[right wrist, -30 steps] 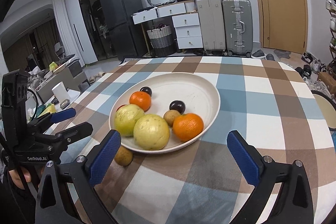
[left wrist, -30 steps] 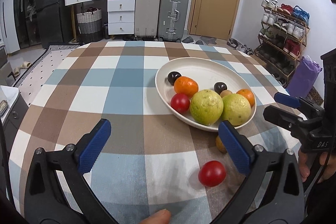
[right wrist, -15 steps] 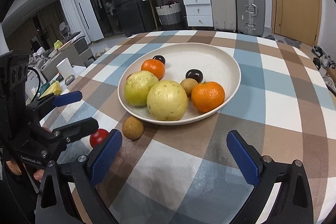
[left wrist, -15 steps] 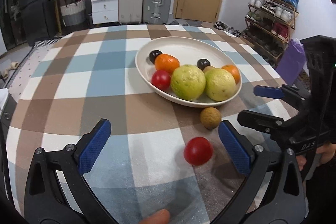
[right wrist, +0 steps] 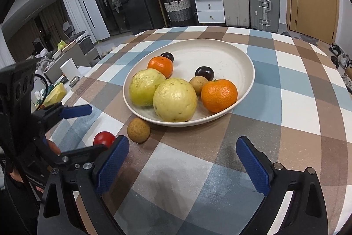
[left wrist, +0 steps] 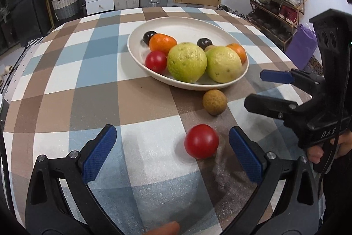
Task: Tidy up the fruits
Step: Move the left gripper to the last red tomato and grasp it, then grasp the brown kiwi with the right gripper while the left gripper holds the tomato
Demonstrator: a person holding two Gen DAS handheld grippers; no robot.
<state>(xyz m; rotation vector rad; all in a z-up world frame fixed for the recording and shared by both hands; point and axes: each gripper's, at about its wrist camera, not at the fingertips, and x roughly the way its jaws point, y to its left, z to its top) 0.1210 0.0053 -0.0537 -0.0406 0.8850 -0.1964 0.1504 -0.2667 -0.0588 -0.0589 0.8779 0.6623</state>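
Two fruits outside plate [left wrist: 244,72]: tomato [left wrist: 201,141], longan [left wrist: 214,102].

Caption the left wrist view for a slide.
Open left tool closes in on a red tomato on the checked cloth, a brown fruit beside the filled plate.

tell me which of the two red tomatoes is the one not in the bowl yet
The red tomato lying on the checked cloth between the open left tongs. The other tomato sits inside the white bowl, against a green guava.
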